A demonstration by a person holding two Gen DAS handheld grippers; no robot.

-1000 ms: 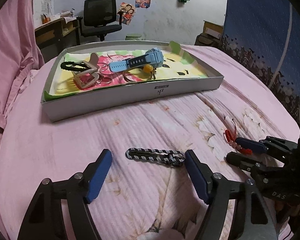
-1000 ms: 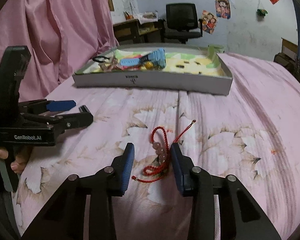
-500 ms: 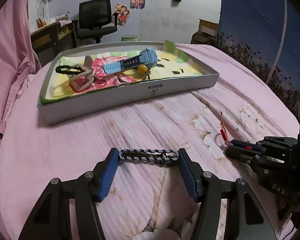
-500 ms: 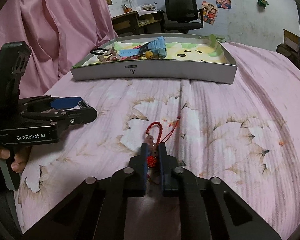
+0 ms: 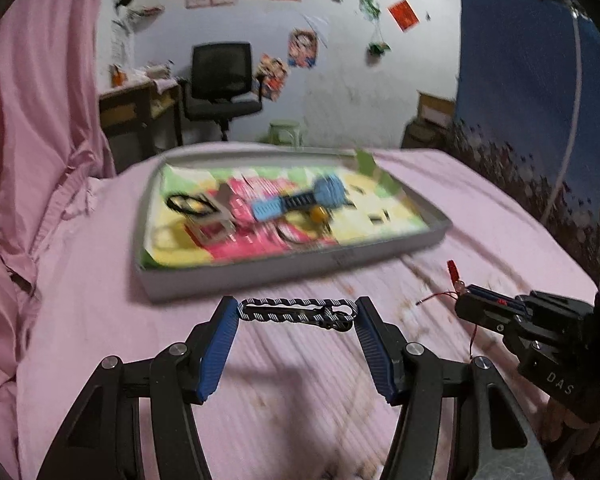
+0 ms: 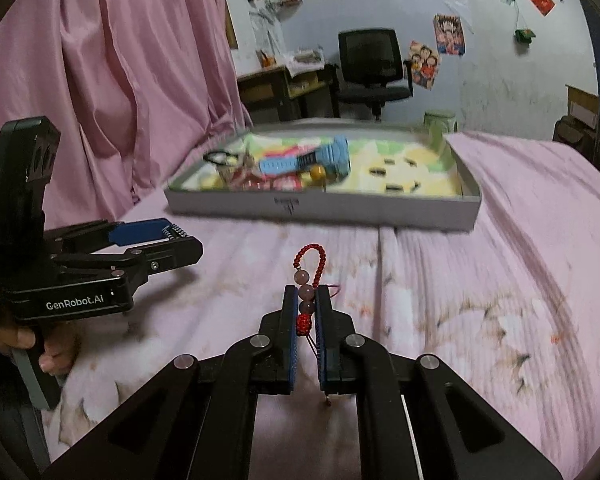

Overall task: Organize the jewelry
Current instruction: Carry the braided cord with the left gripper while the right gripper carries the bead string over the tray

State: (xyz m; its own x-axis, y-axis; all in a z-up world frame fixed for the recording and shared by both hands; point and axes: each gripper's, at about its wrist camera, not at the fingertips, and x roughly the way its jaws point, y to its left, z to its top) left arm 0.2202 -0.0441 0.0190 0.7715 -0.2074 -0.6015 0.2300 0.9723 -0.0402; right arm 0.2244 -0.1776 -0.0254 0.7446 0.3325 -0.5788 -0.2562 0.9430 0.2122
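Observation:
My left gripper (image 5: pixel 298 312) is shut on a black-and-white braided bracelet (image 5: pixel 296 311), held end to end between its blue pads and lifted off the pink bedspread. My right gripper (image 6: pixel 305 300) is shut on a red cord bracelet with pink beads (image 6: pixel 308 280), its loop sticking up past the fingertips. The right gripper also shows in the left wrist view (image 5: pixel 496 308), the left gripper in the right wrist view (image 6: pixel 160 240). Ahead lies a grey tray (image 5: pixel 292 268) holding a blue watch (image 5: pixel 296 200), a black band (image 5: pixel 184 202) and other pieces; it shows in the right wrist view too (image 6: pixel 324 208).
A pink curtain (image 6: pixel 120 60) hangs at the left. Beyond the bed stand an office chair (image 6: pixel 372 68), a desk (image 6: pixel 284 88) and a green stool (image 5: pixel 286 130). A blue cloth (image 5: pixel 532 80) hangs at the right.
Both grippers closed on their bracelets and lifted them off the bedspread. Both have moved forward, so the tray is closer.

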